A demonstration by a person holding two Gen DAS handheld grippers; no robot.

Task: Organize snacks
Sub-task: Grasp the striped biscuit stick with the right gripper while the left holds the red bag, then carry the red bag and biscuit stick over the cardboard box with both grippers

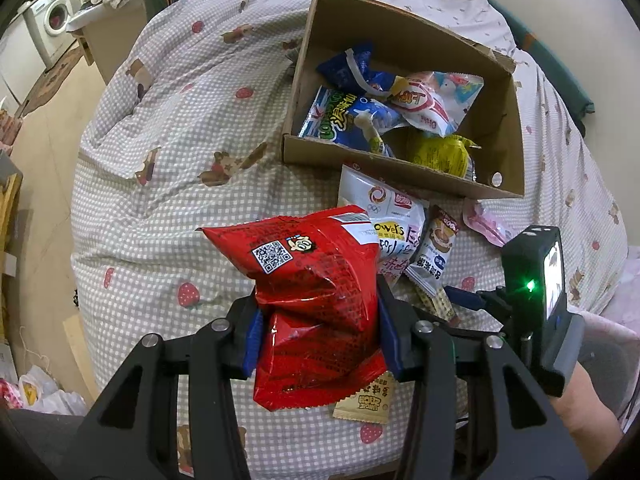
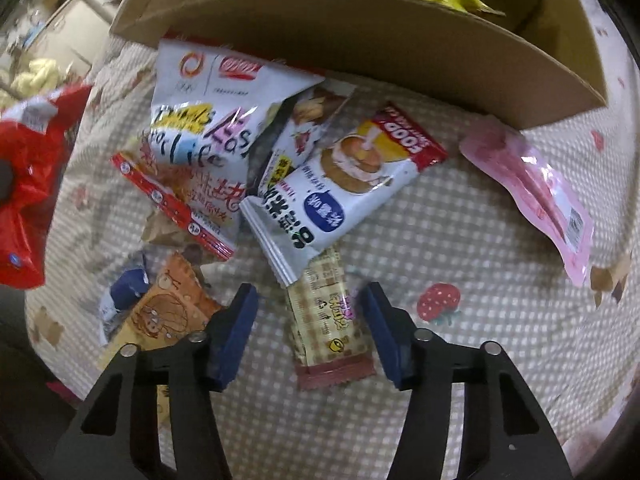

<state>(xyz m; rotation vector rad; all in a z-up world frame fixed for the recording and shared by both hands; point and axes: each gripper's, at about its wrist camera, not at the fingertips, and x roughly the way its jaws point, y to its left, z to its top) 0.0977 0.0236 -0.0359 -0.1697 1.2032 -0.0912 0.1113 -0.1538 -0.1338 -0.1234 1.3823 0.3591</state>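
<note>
My left gripper (image 1: 318,320) is shut on a red snack bag (image 1: 308,288) and holds it above the checked bedspread, in front of the cardboard box (image 1: 508,128). The box holds several snack packs. The red bag also shows at the left of the right wrist view (image 2: 28,184). My right gripper (image 2: 310,320) is open, low over a beige checked snack bar (image 2: 326,316) that lies between its fingers. Ahead of it lie a white and blue cake pack (image 2: 340,188), a white chip bag (image 2: 204,132) and a pink pouch (image 2: 540,196).
Orange and blue small packets (image 2: 160,308) lie left of the right gripper. The box's near wall (image 2: 400,48) stands just behind the pile. The bed edge drops to the floor at left, with a washing machine (image 1: 52,20) far back.
</note>
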